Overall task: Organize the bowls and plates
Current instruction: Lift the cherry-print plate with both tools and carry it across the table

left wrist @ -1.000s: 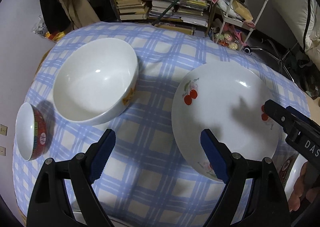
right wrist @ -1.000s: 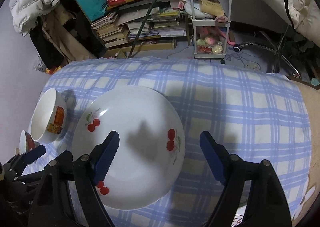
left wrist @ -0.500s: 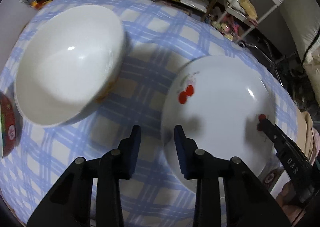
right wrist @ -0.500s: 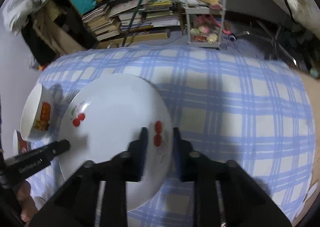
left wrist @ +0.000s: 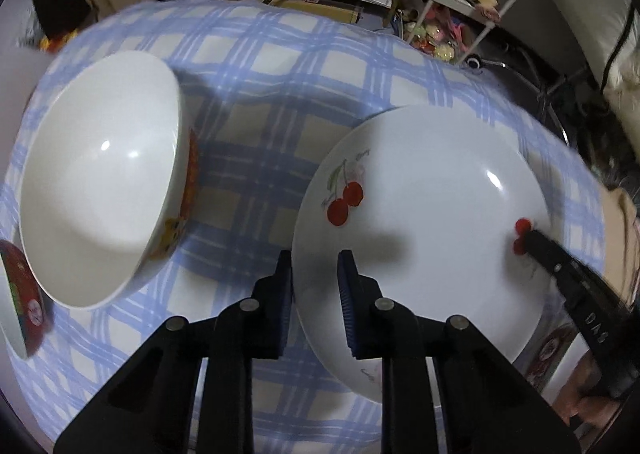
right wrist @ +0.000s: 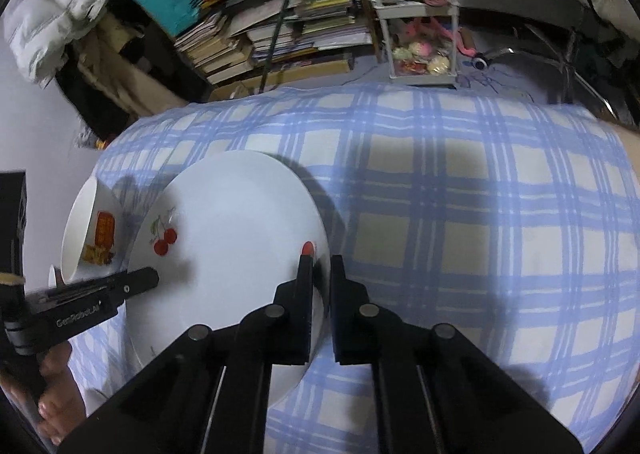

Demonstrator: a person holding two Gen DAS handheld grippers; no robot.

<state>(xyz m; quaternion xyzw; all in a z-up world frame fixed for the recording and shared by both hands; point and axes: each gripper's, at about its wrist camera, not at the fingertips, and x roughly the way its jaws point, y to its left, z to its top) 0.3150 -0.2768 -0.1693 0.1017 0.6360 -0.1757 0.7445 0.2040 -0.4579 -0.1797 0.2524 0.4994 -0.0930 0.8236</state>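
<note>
Left gripper (left wrist: 314,282), in the left wrist view, has just been closing and now pinches the near-left rim of the cherry-patterned plate (left wrist: 424,210), one blue pad outside the edge and one over the white surface. That plate lies on the blue checked tablecloth (left wrist: 260,102), right of a large white bowl (left wrist: 100,178) with an orange print on its side. A small red-sided bowl (left wrist: 20,294) shows at the left edge. At the plate's right rim the right gripper (left wrist: 532,242) reaches in, a hand (left wrist: 588,406) behind it.

Right gripper (right wrist: 322,270), in the right wrist view, is fully closed on the plate's (right wrist: 228,238) right rim, right by a red cherry mark. The left gripper (right wrist: 152,278) meets the plate's left edge, with the white bowl (right wrist: 88,234) just beyond it. Stacked books (right wrist: 280,30) and a white cart (right wrist: 416,14) stand past the table's far side.
</note>
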